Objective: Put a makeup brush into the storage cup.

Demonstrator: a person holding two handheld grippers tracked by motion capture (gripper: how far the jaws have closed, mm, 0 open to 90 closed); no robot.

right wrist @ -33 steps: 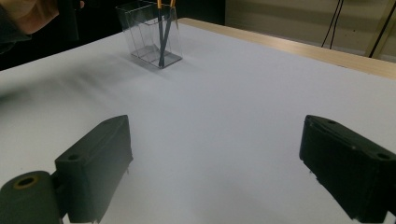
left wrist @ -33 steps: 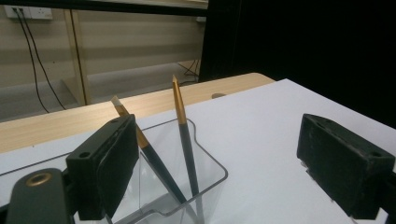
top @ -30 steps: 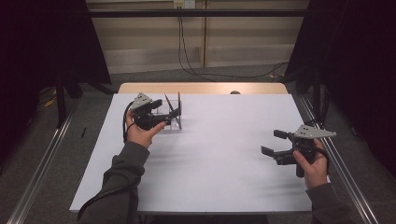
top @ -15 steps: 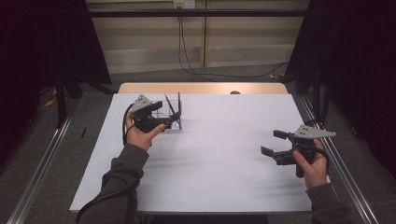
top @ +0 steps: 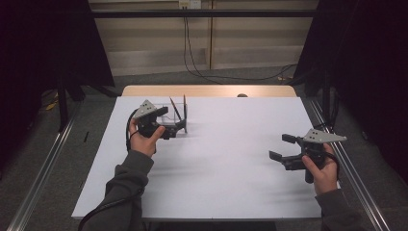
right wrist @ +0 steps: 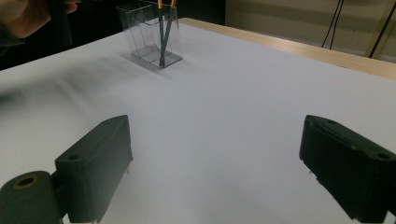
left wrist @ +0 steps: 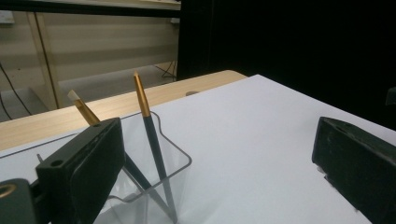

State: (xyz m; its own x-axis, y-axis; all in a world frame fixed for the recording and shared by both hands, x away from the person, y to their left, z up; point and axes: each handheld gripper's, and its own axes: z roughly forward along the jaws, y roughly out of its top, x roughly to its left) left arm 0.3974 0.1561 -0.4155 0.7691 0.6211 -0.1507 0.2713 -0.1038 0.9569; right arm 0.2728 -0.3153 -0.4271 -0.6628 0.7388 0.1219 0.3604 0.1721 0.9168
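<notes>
Here, two hand-held grippers wait over a white surface point(top: 216, 159) in a dark room.
The left hand-held gripper point(top: 179, 126) has just been opening its jaws wide, right beside the clear cup point(left wrist: 159, 172) holding two pencils point(left wrist: 148, 126). The right hand-held gripper point(top: 284, 147) is spread wide, nothing inside, with open room around it.

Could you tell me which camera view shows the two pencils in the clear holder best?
The left gripper view: both pencils stand close, tips and shafts distinct. The right gripper view cuts their tops off; the high view shows them small.
</notes>
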